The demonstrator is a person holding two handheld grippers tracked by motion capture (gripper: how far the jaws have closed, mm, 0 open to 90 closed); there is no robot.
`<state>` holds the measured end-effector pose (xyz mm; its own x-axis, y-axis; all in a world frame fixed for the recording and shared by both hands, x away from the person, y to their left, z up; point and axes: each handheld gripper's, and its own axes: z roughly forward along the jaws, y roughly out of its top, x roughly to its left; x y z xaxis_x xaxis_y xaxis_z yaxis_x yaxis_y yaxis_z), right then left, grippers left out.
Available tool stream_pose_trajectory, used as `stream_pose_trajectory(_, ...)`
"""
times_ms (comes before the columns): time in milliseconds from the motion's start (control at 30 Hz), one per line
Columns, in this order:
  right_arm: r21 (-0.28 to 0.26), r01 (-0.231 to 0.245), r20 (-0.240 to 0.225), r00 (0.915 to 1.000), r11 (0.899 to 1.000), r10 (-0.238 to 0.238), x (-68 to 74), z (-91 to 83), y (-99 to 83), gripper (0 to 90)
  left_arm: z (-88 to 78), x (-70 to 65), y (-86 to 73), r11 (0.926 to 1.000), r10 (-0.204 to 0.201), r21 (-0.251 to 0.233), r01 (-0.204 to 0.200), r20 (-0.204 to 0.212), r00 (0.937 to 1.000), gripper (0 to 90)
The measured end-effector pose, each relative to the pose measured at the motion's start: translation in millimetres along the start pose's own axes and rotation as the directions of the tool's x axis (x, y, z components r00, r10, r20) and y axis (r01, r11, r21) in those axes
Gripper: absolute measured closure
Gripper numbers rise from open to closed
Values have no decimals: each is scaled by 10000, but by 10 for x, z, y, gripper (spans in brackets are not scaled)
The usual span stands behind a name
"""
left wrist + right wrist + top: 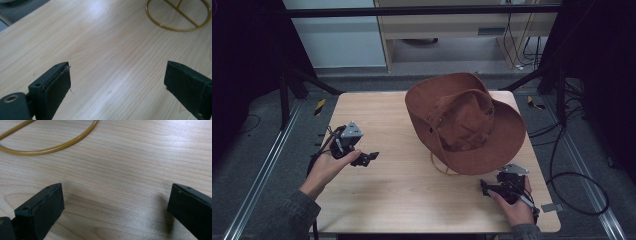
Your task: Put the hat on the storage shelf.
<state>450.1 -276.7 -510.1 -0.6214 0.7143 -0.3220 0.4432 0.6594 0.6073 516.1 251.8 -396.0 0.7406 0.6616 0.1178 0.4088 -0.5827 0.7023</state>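
A pale wooden tabletop stands in a dim room, with dark floor, metal rails and loose cables around it and a light cabinet beyond its far edge. Nearest, at the near right corner, the right gripper lies low in the person's right hand, its jaws spread wide with nothing between them and pointing left along the near edge; in the right gripper view its two black jaws frame bare wood, and a loop of yellowish cord curves just ahead of them. That low, released pose looks like readiness to slide in under the brim rather than to press on it from above. Toward the left edge, a little farther in, the left gripper sits in the left hand, likewise released, jaws aimed across the tabletop toward the hat; the left gripper view shows its wide-apart jaws over empty wood, with the cord's loop farther off at the upper right. Beyond both, on the far right part of the tabletop, rests the brown wide-brimmed hat, tilted so its crown and the brim's upper side face the person, its far brim reaching past the far edge and its near brim just beside the right gripper. The chin cord trails out from under the near brim, probably simply where it fell. With one gripper at each side, the placing suggests a two-sided pickup by the brim.
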Motion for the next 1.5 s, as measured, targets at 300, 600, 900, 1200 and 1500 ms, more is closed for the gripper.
stream_pose_trajectory(300,8,17,-8,10000,10000,-17,2,-7,-2,7,104,-55,-319,9990,-319,311,315,131,9994,64)
stream_pose_trajectory(600,34,-1,6,10000,10000,1,4,-9,-2,7,180,40,-705,9938,-954,572,953,-12,9954,62)
stream_pose_trajectory(900,32,-183,-74,9998,9998,183,30,-8,-6,7,200,111,-1006,9897,-1376,332,1389,-405,9897,60)
stream_pose_trajectory(1200,31,-172,-70,9998,9998,172,30,-8,-6,7,325,134,-1170,9854,-1613,486,1631,-401,9861,57)
stream_pose_trajectory(1500,23,38,18,10000,10000,-38,3,-7,-1,6,371,194,-1248,9873,-1590,17,1591,-322,9868,18)
